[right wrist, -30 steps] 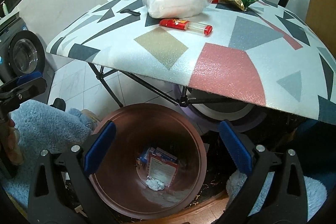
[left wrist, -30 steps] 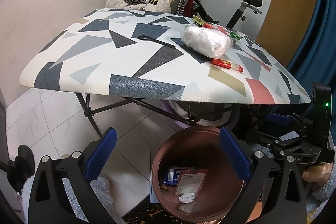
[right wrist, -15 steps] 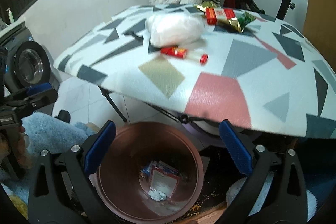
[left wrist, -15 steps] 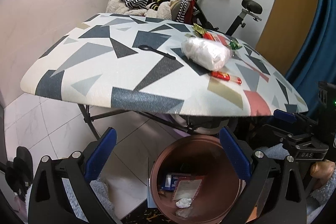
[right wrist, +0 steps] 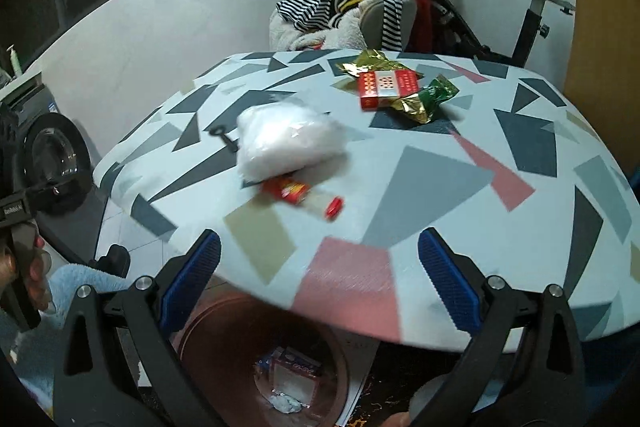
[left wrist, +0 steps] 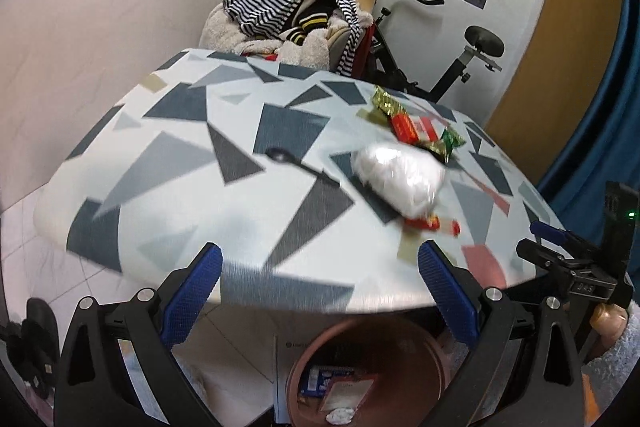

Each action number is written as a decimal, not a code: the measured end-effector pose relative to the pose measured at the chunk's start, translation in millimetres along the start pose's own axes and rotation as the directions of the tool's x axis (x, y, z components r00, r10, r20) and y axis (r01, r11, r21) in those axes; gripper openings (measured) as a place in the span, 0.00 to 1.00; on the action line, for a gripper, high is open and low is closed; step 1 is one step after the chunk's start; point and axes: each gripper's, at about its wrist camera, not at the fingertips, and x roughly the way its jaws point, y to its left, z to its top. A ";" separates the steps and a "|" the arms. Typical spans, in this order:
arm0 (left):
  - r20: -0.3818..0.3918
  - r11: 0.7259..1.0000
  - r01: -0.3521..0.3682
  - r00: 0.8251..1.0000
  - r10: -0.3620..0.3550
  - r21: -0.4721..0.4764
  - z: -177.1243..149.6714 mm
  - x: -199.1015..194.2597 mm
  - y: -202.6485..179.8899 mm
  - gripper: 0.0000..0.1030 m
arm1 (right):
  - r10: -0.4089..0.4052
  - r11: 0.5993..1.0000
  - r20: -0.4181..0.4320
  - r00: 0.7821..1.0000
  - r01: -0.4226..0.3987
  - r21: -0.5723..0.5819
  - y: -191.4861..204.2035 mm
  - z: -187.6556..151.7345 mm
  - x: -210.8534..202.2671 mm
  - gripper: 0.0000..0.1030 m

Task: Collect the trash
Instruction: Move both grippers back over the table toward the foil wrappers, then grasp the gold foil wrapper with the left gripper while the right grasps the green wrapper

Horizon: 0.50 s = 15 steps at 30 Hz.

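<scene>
The trash lies on the tabletop (right wrist: 440,179), which has a pattern of grey, dark and pink triangles. I see a white crumpled plastic bag (right wrist: 286,143) near the middle, soft and shiny, a little blurred. Touching its near side is a small tube with red label and red cap (right wrist: 302,195), lying flat, toward the near edge. Toward the far edge there is a red and white box (right wrist: 386,87) on top of a gold and green foil wrapper (right wrist: 424,99); these two touch each other and are apart from the bag. Just beside the bag, on its left, a thin black spoon (left wrist: 294,161) lies flat.

Under the near edge stands a brown round bin (right wrist: 224,355) on the floor, with some paper packets and a white crumpled piece inside.

My left gripper (left wrist: 320,293) and my right gripper (right wrist: 320,279) are both in front of the near edge, above the bin. The jaws of both are spread wide and hold nothing.
</scene>
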 end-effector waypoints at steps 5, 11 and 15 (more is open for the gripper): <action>-0.003 0.999 0.050 0.999 -0.050 0.011 42.8 15.0 -4.2 0.93 | -0.082 0.996 -0.013 0.997 0.083 0.043 -34.9 32.6 11.9 0.94; -0.028 0.993 0.114 0.993 -0.114 0.011 101.3 60.3 -14.7 0.93 | -0.113 0.986 0.013 0.994 0.110 0.124 -90.2 72.4 39.1 0.94; -0.066 0.988 0.145 0.988 -0.142 0.052 138.2 106.5 -31.9 0.93 | -0.037 0.969 -0.023 0.999 0.041 0.244 -126.3 97.4 81.0 0.83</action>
